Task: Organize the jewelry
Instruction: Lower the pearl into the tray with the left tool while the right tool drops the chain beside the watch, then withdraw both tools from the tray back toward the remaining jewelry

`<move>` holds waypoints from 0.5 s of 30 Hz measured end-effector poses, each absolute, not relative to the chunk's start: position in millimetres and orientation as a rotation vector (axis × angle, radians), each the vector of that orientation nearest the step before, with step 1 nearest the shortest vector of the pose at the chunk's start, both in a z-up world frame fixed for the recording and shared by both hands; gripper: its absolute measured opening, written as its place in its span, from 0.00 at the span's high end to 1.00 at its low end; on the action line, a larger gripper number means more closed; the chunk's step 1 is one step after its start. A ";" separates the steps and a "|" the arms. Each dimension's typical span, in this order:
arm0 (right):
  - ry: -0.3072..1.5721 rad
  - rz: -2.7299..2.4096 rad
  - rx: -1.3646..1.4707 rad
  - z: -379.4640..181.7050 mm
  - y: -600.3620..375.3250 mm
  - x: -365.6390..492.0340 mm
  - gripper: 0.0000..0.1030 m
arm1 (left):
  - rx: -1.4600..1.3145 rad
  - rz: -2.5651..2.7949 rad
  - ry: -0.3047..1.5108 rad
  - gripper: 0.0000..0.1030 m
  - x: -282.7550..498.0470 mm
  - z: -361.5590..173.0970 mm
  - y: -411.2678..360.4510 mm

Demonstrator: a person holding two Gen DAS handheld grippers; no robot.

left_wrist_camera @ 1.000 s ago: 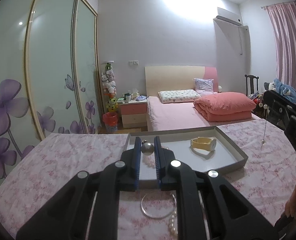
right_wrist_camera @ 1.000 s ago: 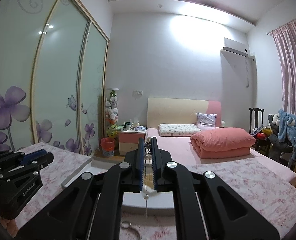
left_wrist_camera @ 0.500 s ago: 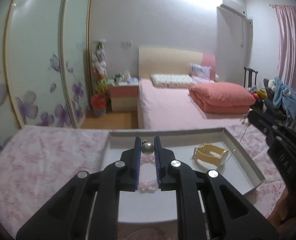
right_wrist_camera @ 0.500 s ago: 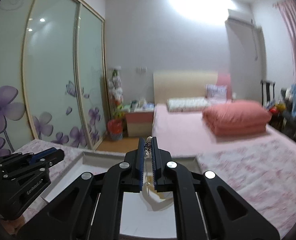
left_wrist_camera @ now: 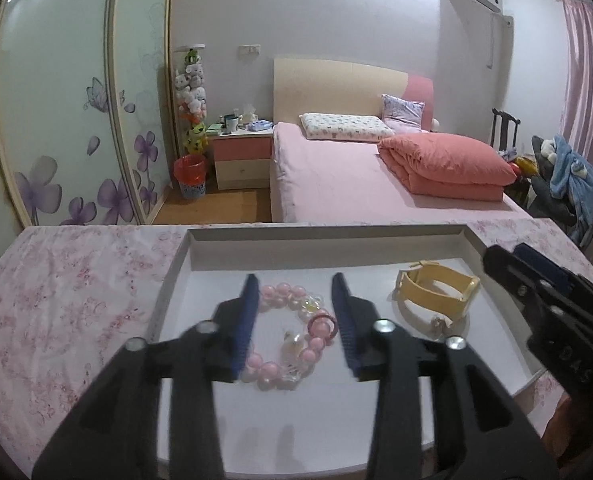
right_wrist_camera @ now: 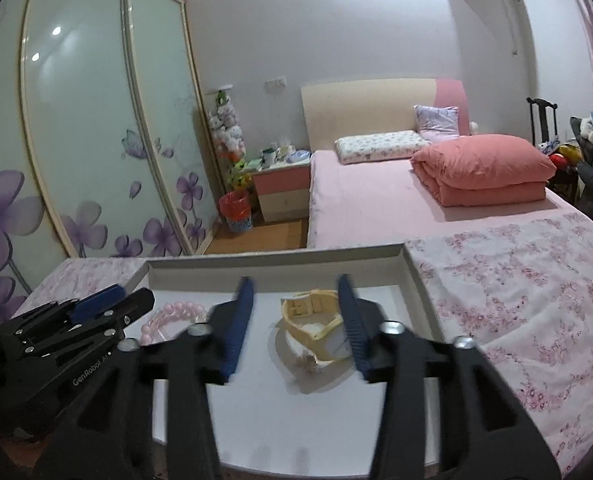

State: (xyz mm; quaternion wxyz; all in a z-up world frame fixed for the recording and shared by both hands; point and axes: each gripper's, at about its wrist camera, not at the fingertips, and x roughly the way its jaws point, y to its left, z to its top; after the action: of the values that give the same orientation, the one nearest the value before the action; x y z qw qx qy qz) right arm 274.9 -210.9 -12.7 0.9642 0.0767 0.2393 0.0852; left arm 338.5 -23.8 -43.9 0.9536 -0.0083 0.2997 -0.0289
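1. The floral cloth [left_wrist_camera: 68,300] covers the table to the left of the left claw [left_wrist_camera: 294,284], and the white tray [left_wrist_camera: 172,280] sits on it, its left wall just left of the claw's left finger.
2. The left claw stands spread wide over the tray floor, holding nothing. Its blue fingers [left_wrist_camera: 246,320] flank the pink bead bracelet [left_wrist_camera: 292,336], which lies flat on the tray in the gap between them. Whether either pad touches the beads cannot be told.
3. The bracelet mixes pink beads with a few clear ones, and a small pink ring sits on its right side, close to the right finger.
4. Right of the left claw, well apart from the bracelet, the yellow watch [left_wrist_camera: 436,292] lies in the same tray, near the right wall. A small pale item [left_wrist_camera: 438,324] rests against its near edge; what it is cannot be told.
5. From the right wrist view, the right claw [right_wrist_camera: 296,280] is also spread wide and empty, hovering above the tray with the watch [right_wrist_camera: 312,316] seen between its fingers [right_wrist_camera: 350,320]. Contact with the watch cannot be judged.
6. In that view the bracelet [right_wrist_camera: 168,320] lies left of the right claw, beside the black body of the left claw [right_wrist_camera: 76,328].
7. Right of the right claw, past the tray's right wall [right_wrist_camera: 420,284], only the floral cloth [right_wrist_camera: 516,300] shows.
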 end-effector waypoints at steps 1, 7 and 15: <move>0.482 0.171 0.154 -10.8 -211.0 275.8 0.55 | -0.025 -0.057 0.612 0.62 338.9 -43.3 -21.2; 0.460 0.156 0.164 -3.9 -220.0 273.0 0.55 | -0.071 -0.033 0.610 0.62 331.1 -32.9 -3.2; 0.426 0.158 0.135 16.7 -226.1 244.3 0.55 | -0.056 -0.028 0.611 0.54 282.5 -24.0 27.1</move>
State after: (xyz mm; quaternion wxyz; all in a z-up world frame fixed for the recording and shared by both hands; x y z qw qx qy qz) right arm 244.3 -226.1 16.7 0.9721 0.0668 0.2110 0.0783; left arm 282.5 27.1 -24.0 0.9532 -0.0275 0.3009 -0.0137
